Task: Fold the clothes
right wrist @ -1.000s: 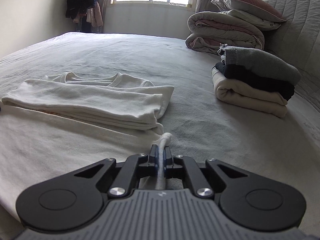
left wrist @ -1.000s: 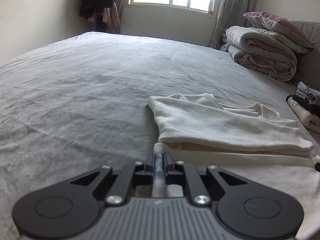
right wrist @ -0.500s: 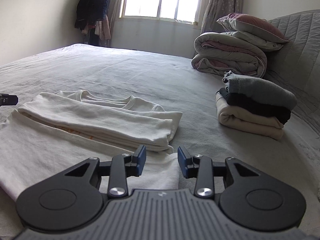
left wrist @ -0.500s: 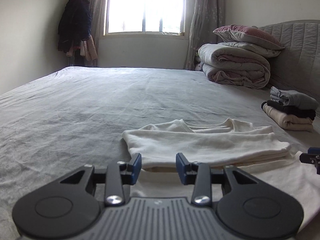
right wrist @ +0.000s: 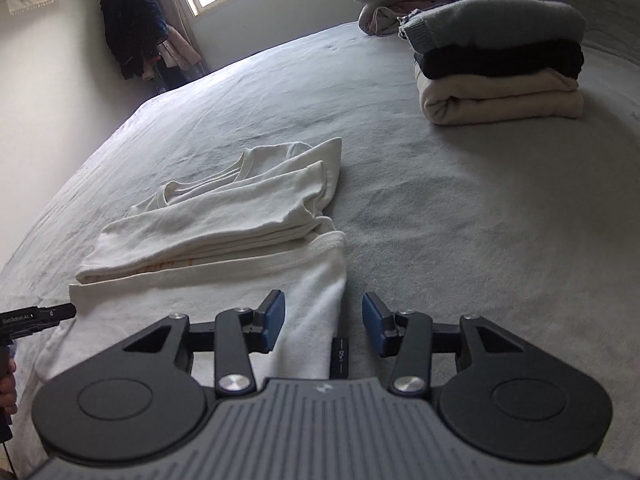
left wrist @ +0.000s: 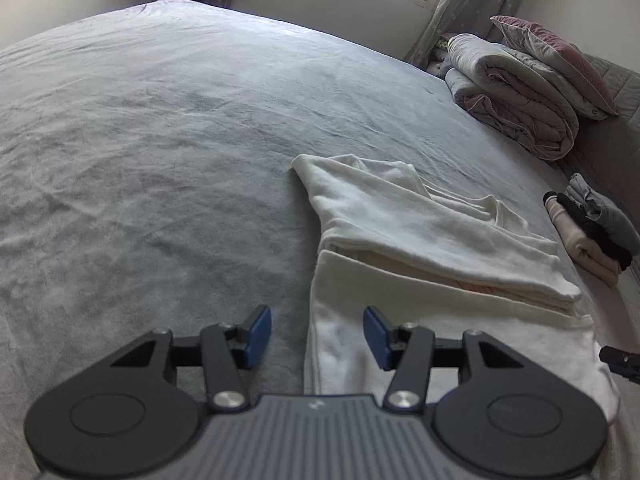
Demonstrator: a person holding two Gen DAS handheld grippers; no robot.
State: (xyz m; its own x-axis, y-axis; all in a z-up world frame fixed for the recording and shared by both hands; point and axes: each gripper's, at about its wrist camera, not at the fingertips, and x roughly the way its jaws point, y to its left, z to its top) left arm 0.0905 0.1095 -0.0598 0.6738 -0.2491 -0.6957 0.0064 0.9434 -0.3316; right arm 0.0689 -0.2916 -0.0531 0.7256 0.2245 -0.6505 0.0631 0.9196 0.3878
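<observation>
Left gripper (left wrist: 316,332): jaws spread and opening, pinching nothing; left edge of cream shirt (left wrist: 420,240) lies on grey bedsheet (left wrist: 160,160) in gap, below pads. Shirt partly folded, upper half doubled over, ahead of jaws.

Right gripper (right wrist: 323,330): jaws spread, opening, empty; shirt's right hem corner below gap. Stack of folded clothes (right wrist: 500,60) ahead, right of jaws, well apart from shirt.

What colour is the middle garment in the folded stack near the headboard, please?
Black, between a grey top layer and a cream bottom one; the stack shows best in the right wrist view.
</observation>
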